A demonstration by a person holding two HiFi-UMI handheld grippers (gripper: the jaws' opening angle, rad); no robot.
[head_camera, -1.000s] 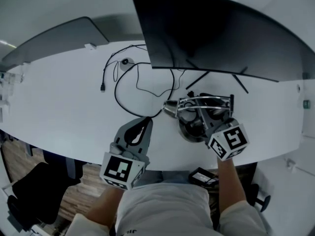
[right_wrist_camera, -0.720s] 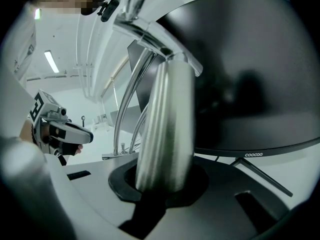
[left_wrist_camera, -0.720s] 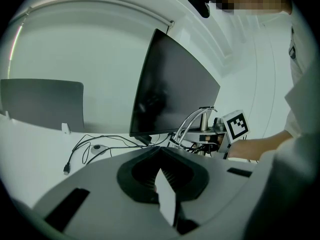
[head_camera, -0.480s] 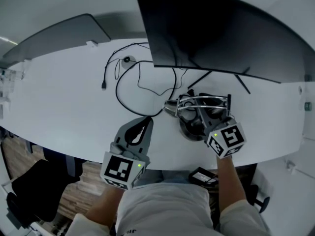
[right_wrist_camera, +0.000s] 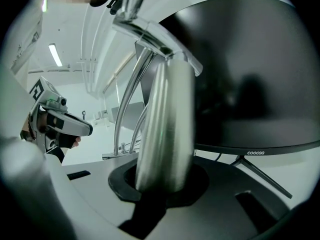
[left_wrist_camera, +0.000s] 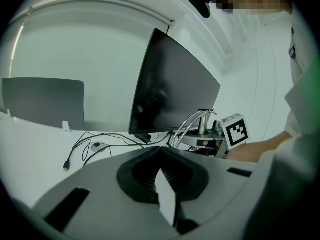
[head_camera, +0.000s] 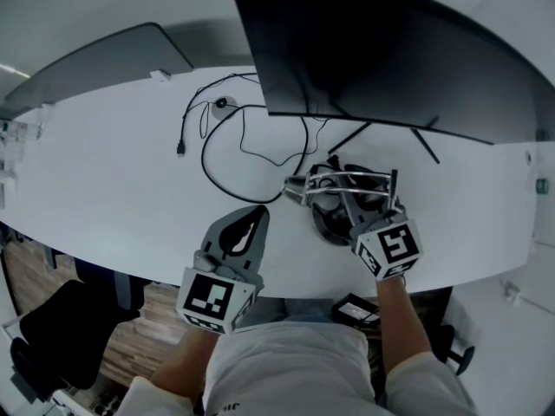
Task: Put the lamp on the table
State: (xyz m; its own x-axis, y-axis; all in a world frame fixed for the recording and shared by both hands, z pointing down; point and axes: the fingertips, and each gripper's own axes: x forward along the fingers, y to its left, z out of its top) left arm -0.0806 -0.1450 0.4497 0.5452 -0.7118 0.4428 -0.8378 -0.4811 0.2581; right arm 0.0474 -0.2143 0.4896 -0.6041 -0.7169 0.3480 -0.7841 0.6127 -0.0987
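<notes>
Metal lamp (right_wrist_camera: 167,124) in right tool (right_wrist_camera: 162,186)

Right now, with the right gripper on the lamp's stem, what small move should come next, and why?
Probably ease the lamp straight down until its base sits flat on the table. The right gripper is clamped on the metal stem, and I cannot tell whether the base rests yet.

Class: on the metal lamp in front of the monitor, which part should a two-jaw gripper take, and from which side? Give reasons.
Take the lamp by its smooth round post, coming from the near edge of the table. The post fits between the jaws, and the monitor blocks the far side. The right gripper grips it that way.
</notes>
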